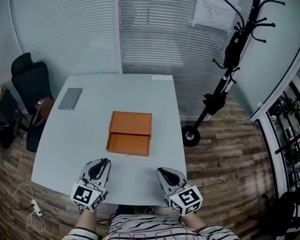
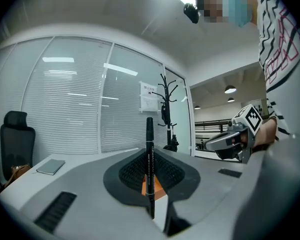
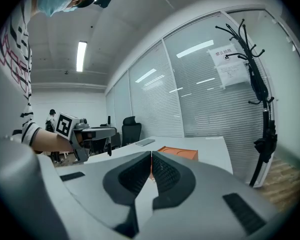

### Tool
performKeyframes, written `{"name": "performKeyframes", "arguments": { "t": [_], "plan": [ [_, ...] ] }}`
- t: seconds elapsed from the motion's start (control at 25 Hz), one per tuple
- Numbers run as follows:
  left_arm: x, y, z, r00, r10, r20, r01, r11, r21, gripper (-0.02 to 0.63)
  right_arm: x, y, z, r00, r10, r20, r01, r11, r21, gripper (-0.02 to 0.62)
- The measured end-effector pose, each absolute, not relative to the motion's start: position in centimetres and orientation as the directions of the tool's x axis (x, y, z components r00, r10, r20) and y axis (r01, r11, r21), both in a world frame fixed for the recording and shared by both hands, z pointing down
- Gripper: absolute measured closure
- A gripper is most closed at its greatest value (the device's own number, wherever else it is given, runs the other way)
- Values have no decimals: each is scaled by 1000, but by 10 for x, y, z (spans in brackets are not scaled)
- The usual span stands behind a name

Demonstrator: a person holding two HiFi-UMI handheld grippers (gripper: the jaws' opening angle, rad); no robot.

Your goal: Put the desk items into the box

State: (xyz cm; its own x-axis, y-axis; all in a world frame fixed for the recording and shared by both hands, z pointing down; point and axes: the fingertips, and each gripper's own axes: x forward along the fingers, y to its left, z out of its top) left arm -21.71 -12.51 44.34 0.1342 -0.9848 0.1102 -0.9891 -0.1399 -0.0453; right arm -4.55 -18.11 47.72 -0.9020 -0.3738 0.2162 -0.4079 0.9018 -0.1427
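Left gripper (image 2: pixel 150 180): jaws clamped on a black pen (image 2: pixel 149 156). The pen stands upright between the pads, its upper end well above them.
Right gripper (image 3: pixel 151 173): jaws pressed together, nothing between them.
Box (image 1: pixel 130 133): orange, mid-table (image 1: pixel 85 149), ahead of both grippers and apart from them.
Notebook (image 1: pixel 70 98): grey, flat, far left of the table, well apart from the box.

The right hand-held gripper (image 3: pixel 151 156) has its jaws pressed together with nothing between them. Just beyond them an orange box (image 3: pixel 180 153) sits on the counter (image 3: pixel 212 148). Left of the box, the left hand-held gripper (image 3: pixel 106 132) grips a dark pen (image 3: pixel 109 145). Right of the box stands a coat rack (image 3: pixel 263 115).
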Motion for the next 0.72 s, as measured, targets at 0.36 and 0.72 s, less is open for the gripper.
{"name": "performKeyframes", "arguments": {
  "t": [0.36,0.72],
  "plan": [
    [-248,-195,455,273,-944,185,-952,-293,-86,560,-69,-207,481,-847,-473,244,-513,847,-139,569],
    [-252,-247,505,369,-853,371,-877,-451,-165,560,-75,-215,492,-791,-543,281,-594,792,-142,569]
  ]
}}
